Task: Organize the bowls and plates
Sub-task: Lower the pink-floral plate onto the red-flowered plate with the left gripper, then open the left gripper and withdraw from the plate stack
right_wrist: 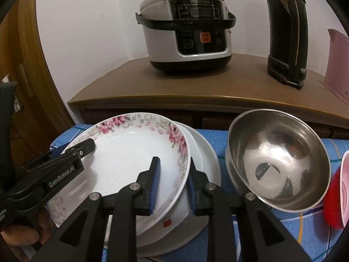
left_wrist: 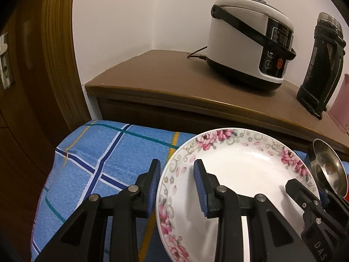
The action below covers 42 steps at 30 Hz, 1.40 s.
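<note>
A deep white plate with pink flowers (left_wrist: 240,170) (right_wrist: 126,163) lies tilted on a stack of plain white plates (right_wrist: 207,152) on the blue checked cloth (left_wrist: 98,157). My left gripper (left_wrist: 177,185) (right_wrist: 74,148) is shut on the plate's left rim, one finger inside and one outside. My right gripper (right_wrist: 173,183) (left_wrist: 305,191) straddles the right rim with a gap at its pads, so it stands open. A steel bowl (right_wrist: 277,159) (left_wrist: 327,166) sits just right of the plates.
A red bowl with a pink inside (right_wrist: 340,192) lies at the far right. Behind the cloth, a wooden cabinet (right_wrist: 152,87) carries a rice cooker (right_wrist: 187,28), a black flask (right_wrist: 285,32) and a pink container (right_wrist: 338,61). A wooden door (left_wrist: 32,65) stands on the left.
</note>
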### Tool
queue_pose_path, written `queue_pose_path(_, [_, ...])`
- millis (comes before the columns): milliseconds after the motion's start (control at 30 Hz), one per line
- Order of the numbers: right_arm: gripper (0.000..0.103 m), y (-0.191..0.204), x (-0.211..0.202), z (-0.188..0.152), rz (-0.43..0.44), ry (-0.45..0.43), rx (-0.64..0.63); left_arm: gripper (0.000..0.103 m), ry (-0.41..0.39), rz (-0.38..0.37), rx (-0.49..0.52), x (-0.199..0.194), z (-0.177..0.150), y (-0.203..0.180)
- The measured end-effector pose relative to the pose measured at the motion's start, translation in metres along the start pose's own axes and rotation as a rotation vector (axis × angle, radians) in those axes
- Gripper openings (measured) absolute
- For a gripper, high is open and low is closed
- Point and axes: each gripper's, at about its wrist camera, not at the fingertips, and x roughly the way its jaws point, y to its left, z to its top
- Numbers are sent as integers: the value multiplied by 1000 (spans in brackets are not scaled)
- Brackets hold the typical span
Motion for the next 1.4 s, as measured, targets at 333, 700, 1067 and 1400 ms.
queue_pose_path(333, [26,4,-3,-1,-19,-1,-16,35,1,12,31,2,-1,-3])
queue_pose_path(700, [33,7,-7,-2,-28,-6,-41,35,1,32,54,3,-2,-5])
queue_pose_path(1067, [36,7,-11,-5,-31,-18,-50,36,3,36,74,3,-3,-6])
queue_pose_path(1400, [48,4,-15,-7,-55,-17,-39,38,12,41,78,5,-3,-7])
